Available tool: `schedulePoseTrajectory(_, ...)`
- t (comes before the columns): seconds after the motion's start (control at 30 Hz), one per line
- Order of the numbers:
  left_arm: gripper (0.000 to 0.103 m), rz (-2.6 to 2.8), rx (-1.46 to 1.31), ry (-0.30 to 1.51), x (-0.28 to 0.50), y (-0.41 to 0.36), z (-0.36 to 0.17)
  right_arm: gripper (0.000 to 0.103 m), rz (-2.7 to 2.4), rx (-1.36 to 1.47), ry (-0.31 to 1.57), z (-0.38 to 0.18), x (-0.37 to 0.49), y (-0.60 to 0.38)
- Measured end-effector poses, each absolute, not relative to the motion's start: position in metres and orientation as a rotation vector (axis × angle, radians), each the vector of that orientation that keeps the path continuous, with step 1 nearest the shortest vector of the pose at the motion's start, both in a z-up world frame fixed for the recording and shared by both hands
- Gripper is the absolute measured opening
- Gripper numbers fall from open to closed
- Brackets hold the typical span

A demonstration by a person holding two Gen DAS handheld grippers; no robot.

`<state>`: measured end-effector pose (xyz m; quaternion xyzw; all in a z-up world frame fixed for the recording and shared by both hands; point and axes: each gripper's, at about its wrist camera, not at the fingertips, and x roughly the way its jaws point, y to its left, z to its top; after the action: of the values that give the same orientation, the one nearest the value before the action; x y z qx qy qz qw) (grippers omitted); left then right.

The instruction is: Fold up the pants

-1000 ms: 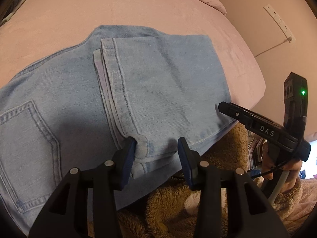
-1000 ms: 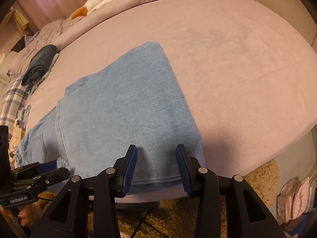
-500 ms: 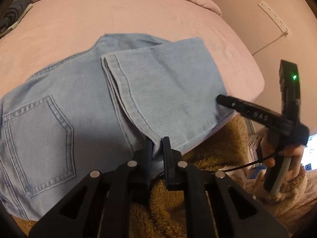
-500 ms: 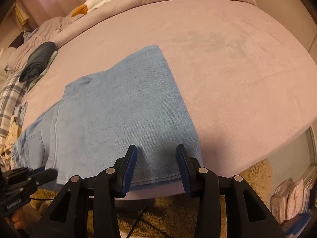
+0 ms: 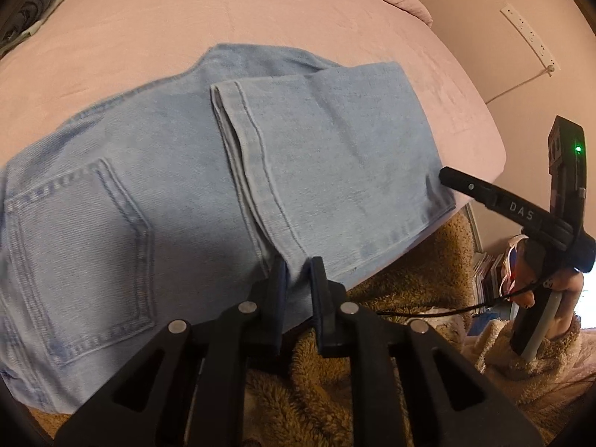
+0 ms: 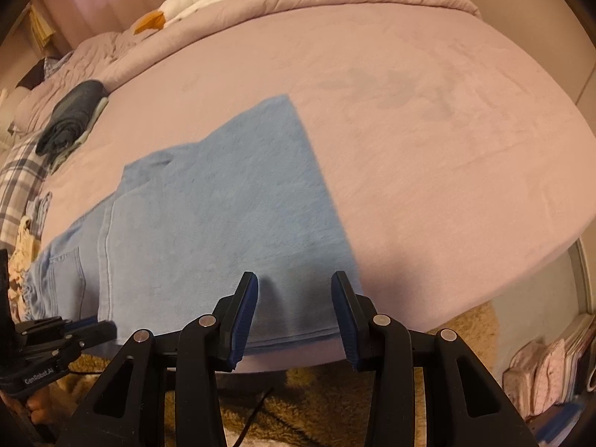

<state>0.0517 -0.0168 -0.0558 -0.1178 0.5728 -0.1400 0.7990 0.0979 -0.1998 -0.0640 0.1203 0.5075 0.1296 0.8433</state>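
Light blue jeans (image 5: 156, 193) lie on the pink bed, with the leg part (image 5: 335, 156) folded back over the seat and its hem running across the middle. A back pocket (image 5: 78, 260) shows at the left. My left gripper (image 5: 298, 272) is nearly shut on the near corner of the folded leg's hem. My right gripper (image 6: 294, 290) is open, with its tips at the jeans' (image 6: 223, 216) near edge by the fold. It also shows in the left wrist view (image 5: 447, 175), at the right edge of the jeans.
The pink bed (image 6: 428, 130) stretches away behind the jeans. A dark folded garment (image 6: 70, 119) and a white plush toy (image 6: 208, 0) lie at its far side. A brown fuzzy rug (image 5: 409, 283) covers the floor below the bed edge. Books (image 6: 547, 372) stand at the right.
My left gripper closed on the hem corner of the folded leg and has since eased apart slightly. The right gripper stayed open at the fold edge.
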Motion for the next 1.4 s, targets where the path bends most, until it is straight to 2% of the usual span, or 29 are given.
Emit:
schedulePoseTrajectory(0.07,0.014,-0.273,-0.234,1.207,0.054,-0.011,-0.052,0.041,0.254,0.281,1.079,-0.068,0.102,-0.208)
schedulePoseTrajectory(0.13,0.026,-0.247,-0.249,1.192,0.06,-0.002,-0.05,0.042,0.23,0.302,1.103,-0.074,0.109,-0.215)
schedulePoseTrajectory(0.17,0.029,-0.234,-0.264,1.187,0.064,0.002,-0.05,0.044,0.224,0.311,1.114,-0.077,0.112,-0.216)
schedulePoseTrajectory(0.23,0.041,-0.223,-0.303,1.174,0.076,0.011,-0.05,0.051,0.224,0.336,1.128,-0.081,0.119,-0.218)
schedulePoseTrajectory(0.3,0.045,-0.206,-0.341,1.162,0.093,0.017,-0.052,0.054,0.241,0.34,1.122,-0.078,0.124,-0.219)
schedulePoseTrajectory(0.4,0.045,-0.184,-0.366,1.159,0.116,0.02,-0.059,0.06,0.295,0.332,1.083,-0.069,0.145,-0.213)
schedulePoseTrajectory(0.47,0.043,-0.151,-0.376,1.168,0.131,0.02,-0.067,0.061,0.302,0.337,1.073,-0.067,0.166,-0.21)
schedulePoseTrajectory(0.53,0.034,-0.119,-0.367,1.166,0.138,0.018,-0.073,0.061,0.321,0.353,1.064,-0.066,0.185,-0.206)
schedulePoseTrajectory(0.67,0.032,-0.099,-0.322,1.156,0.138,0.013,-0.075,0.06,0.393,0.432,1.076,-0.075,0.222,-0.196)
schedulePoseTrajectory(0.73,0.032,-0.101,-0.317,1.155,0.138,0.016,-0.073,0.053,0.41,0.454,1.089,-0.08,0.231,-0.19)
schedulePoseTrajectory(0.77,0.032,-0.099,-0.321,1.155,0.137,0.017,-0.073,0.039,0.428,0.461,1.093,-0.082,0.234,-0.186)
schedulePoseTrajectory(0.83,0.032,-0.1,-0.324,1.159,0.138,0.018,-0.074,0.026,0.426,0.458,1.083,-0.08,0.232,-0.185)
schedulePoseTrajectory(1.03,0.034,-0.108,-0.324,1.165,0.144,0.018,-0.076,0.019,0.393,0.431,0.996,-0.063,0.22,-0.187)
schedulePoseTrajectory(1.2,0.035,-0.103,-0.319,1.153,0.14,0.018,-0.077,0.019,0.334,0.412,1.038,-0.094,0.238,-0.181)
schedulePoseTrajectory(1.4,0.035,-0.084,-0.297,1.133,0.135,0.012,-0.075,0.019,0.266,0.354,1.013,-0.087,0.236,-0.17)
